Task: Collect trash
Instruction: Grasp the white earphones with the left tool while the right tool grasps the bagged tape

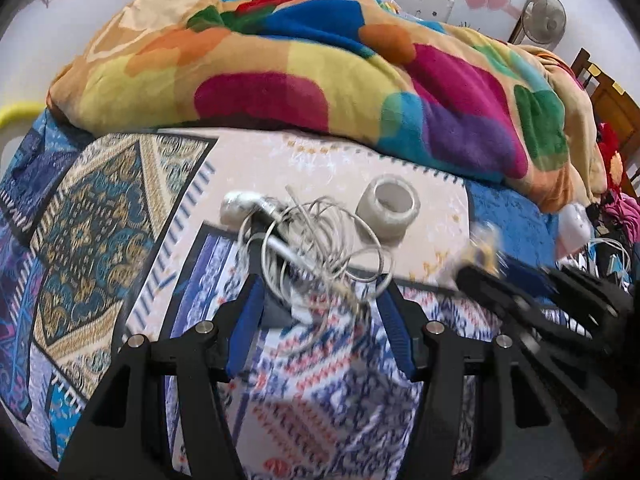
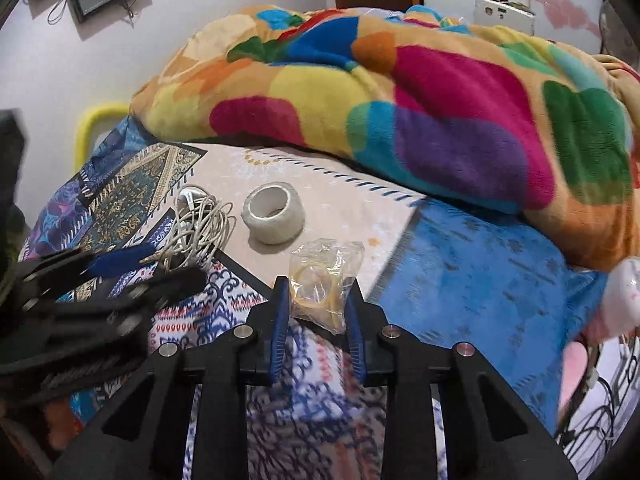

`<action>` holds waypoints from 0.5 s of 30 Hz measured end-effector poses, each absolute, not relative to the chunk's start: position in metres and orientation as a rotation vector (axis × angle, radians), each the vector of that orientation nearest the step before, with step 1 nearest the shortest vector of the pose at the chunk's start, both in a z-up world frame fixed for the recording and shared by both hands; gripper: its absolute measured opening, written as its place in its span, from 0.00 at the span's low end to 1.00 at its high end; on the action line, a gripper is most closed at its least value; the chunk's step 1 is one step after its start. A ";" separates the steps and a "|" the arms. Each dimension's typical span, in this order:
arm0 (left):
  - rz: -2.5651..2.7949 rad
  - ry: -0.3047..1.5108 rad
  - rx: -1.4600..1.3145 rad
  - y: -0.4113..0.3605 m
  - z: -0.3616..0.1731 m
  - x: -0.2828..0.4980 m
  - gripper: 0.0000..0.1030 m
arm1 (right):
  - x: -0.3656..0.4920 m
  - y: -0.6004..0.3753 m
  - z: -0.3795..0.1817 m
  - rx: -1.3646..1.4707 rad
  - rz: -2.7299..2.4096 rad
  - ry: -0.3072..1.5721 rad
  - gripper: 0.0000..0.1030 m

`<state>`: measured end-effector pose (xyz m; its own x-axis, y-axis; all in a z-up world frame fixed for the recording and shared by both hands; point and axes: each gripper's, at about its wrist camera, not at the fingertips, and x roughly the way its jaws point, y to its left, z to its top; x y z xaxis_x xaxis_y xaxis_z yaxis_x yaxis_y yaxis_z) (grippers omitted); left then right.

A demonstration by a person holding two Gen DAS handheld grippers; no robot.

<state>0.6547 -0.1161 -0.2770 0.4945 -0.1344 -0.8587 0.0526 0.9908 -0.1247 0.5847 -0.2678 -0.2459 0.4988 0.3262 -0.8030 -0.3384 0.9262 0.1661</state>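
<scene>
Patterned bed sheet (image 2: 480, 272), blanket (image 2: 400, 92) heaped behind. Left tool (image 1: 320, 292) wide open around blurred tangled cable (image 1: 316, 240). Right tool (image 2: 316, 304) pinches clear plastic bag (image 2: 324, 276); contents unclear, no legible writing.

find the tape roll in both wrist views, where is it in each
Left wrist: tape roll sits just above centre, right of the tangled white cable.
Right wrist: tape roll sits left of centre, again right of the cable.
Shared landmark: the colourful blanket behind it.
</scene>
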 end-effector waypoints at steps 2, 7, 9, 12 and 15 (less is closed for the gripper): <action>-0.131 1.039 -0.095 -0.117 -0.275 0.658 0.35 | 0.583 -0.270 -0.240 -0.014 0.401 0.967 0.23; -0.174 1.028 -0.157 -0.107 -0.263 0.657 0.04 | 0.575 -0.270 -0.226 -0.003 0.400 0.951 0.23; -0.186 1.016 -0.188 -0.099 -0.251 0.650 0.03 | 0.571 -0.268 -0.217 0.002 0.408 0.939 0.23; -0.192 0.998 -0.214 -0.090 -0.234 0.640 0.03 | 0.564 -0.261 -0.207 -0.001 0.418 0.922 0.23; -0.182 0.975 -0.217 -0.082 -0.214 0.628 0.03 | 0.556 -0.255 -0.194 -0.004 0.430 0.906 0.23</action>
<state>0.6278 -0.0825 -0.2137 0.5491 -0.2498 -0.7976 0.0556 0.9631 -0.2633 0.5563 -0.2548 -0.1940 0.5380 0.3597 -0.7623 -0.3632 0.9150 0.1755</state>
